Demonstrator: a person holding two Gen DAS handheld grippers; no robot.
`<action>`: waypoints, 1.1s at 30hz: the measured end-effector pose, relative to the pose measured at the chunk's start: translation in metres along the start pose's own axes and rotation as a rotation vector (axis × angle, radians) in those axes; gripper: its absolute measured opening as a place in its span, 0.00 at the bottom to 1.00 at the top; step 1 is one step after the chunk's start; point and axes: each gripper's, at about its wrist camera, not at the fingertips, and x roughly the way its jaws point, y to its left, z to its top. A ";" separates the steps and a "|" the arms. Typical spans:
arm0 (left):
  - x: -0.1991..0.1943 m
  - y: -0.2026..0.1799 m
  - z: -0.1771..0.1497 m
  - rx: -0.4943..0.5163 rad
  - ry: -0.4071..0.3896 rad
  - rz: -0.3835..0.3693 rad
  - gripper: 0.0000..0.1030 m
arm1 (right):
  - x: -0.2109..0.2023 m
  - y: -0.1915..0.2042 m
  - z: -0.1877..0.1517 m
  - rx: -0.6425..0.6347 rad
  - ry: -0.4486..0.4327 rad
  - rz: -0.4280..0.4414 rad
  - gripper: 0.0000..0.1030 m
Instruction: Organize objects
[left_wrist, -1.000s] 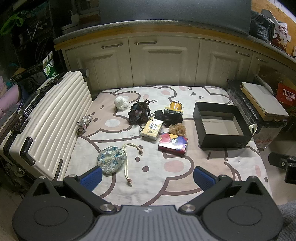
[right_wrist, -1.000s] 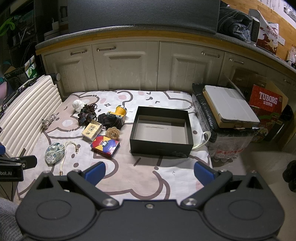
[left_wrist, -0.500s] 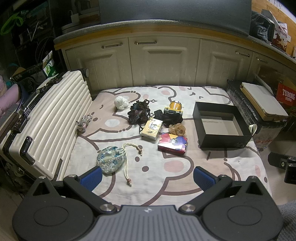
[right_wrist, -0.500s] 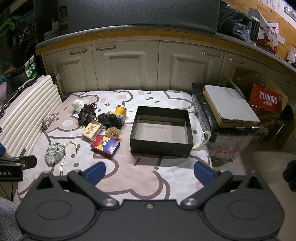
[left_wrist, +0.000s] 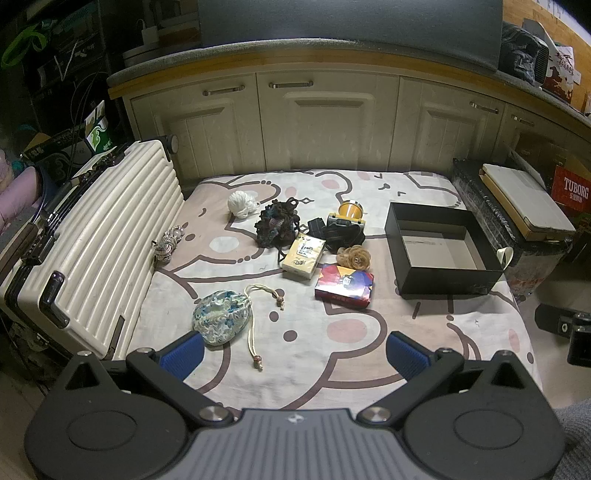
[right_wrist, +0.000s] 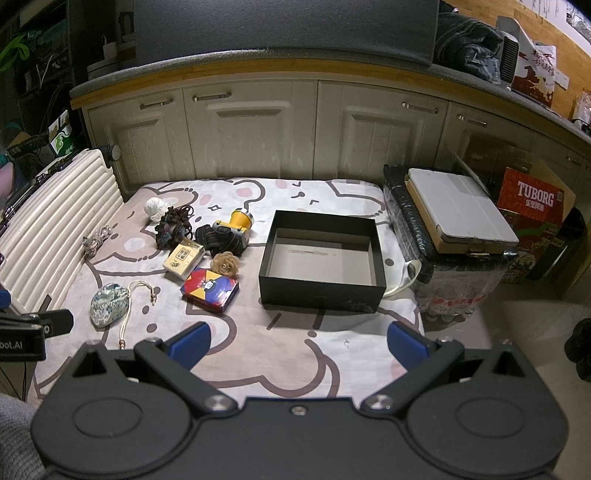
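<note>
Nothing has moved since before. The big black box (right_wrist: 321, 258) sits empty on the blanket (right_wrist: 258, 343), right of the small things like the red card box (right_wrist: 209, 290). The left gripper (left_wrist: 295, 352) and right gripper (right_wrist: 297, 343) stay wide open, holding nothing

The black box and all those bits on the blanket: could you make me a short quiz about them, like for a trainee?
1. True or false: the black box already holds an item.
2. Which lies nearest the box: A) the white yarn ball, B) the fabric flower, C) the blue pouch?
3. Fill in: both the left gripper and the right gripper are ____ and hold nothing.

Key: 1 false, the box is empty; 2 B; 3 open.
</note>
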 end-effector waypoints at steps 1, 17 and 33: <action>0.000 0.000 0.000 0.000 0.000 -0.001 1.00 | 0.000 0.000 0.000 0.000 0.000 0.000 1.00; 0.000 0.000 0.000 0.003 0.000 -0.004 1.00 | 0.001 0.001 0.001 0.001 0.002 0.001 1.00; 0.000 0.000 0.000 0.005 0.001 -0.009 1.00 | 0.002 0.001 0.002 0.002 0.003 0.001 1.00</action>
